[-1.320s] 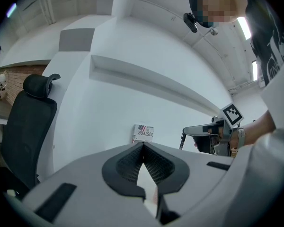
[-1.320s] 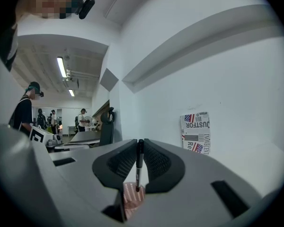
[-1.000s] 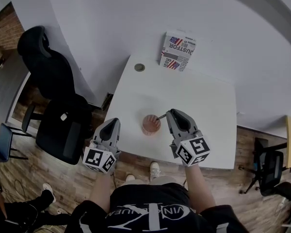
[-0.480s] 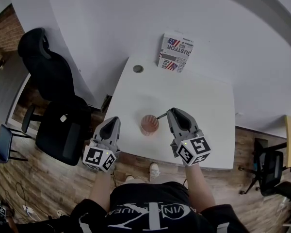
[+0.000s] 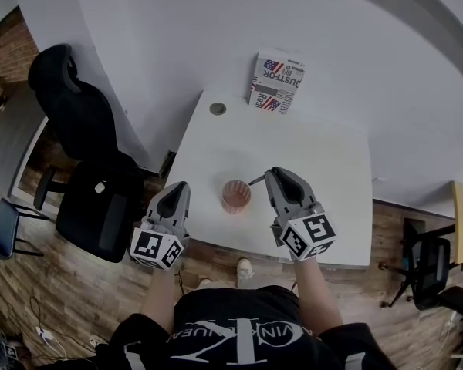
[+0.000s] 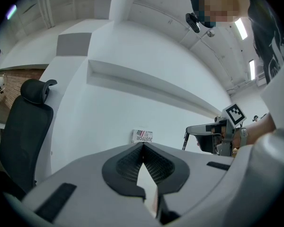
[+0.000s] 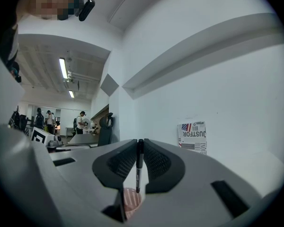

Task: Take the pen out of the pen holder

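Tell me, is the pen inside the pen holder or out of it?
Out, it seems: the right gripper clamps the pen, and its lower tip shows beside the pen holder's rim, not inside.

Pen holder [image 7: 131, 200] partly behind right tool [image 7: 140, 146]

Shows white table [image 5: 324, 160] at centre, black office chair [image 5: 85, 153] at left, wood-plank floor [image 5: 31, 284] along bottom, pale wall [image 5: 177, 29] above.
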The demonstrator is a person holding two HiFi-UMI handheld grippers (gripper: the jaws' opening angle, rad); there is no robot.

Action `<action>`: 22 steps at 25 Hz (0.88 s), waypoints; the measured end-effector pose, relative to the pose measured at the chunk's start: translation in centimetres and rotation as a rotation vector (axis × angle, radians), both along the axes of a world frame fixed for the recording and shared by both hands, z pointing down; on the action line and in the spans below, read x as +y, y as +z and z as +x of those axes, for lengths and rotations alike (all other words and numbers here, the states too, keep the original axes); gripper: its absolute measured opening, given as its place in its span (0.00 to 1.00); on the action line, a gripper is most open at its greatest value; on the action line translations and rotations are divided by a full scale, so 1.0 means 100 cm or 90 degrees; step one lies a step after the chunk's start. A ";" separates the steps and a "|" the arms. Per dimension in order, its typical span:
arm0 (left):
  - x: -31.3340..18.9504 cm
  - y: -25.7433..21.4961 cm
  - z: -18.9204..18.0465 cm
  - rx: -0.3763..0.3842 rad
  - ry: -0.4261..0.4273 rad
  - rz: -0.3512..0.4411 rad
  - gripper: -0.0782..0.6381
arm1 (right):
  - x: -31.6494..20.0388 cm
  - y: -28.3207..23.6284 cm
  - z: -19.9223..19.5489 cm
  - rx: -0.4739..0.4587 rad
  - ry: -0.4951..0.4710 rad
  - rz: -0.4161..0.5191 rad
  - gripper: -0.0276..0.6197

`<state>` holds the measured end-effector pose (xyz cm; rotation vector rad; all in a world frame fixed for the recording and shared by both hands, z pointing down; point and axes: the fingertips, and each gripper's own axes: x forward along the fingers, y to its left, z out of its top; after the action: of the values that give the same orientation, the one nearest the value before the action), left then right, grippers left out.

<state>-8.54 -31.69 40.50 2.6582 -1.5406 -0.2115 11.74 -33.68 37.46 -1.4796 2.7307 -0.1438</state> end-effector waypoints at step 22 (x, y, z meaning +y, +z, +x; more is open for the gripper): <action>-0.003 -0.013 -0.006 0.006 -0.009 0.010 0.13 | 0.006 -0.012 0.004 -0.001 0.023 0.027 0.12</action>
<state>-9.17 -31.98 39.19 2.6556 -1.5623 -0.2378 12.10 -33.11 36.30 -1.5158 2.6874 -0.0857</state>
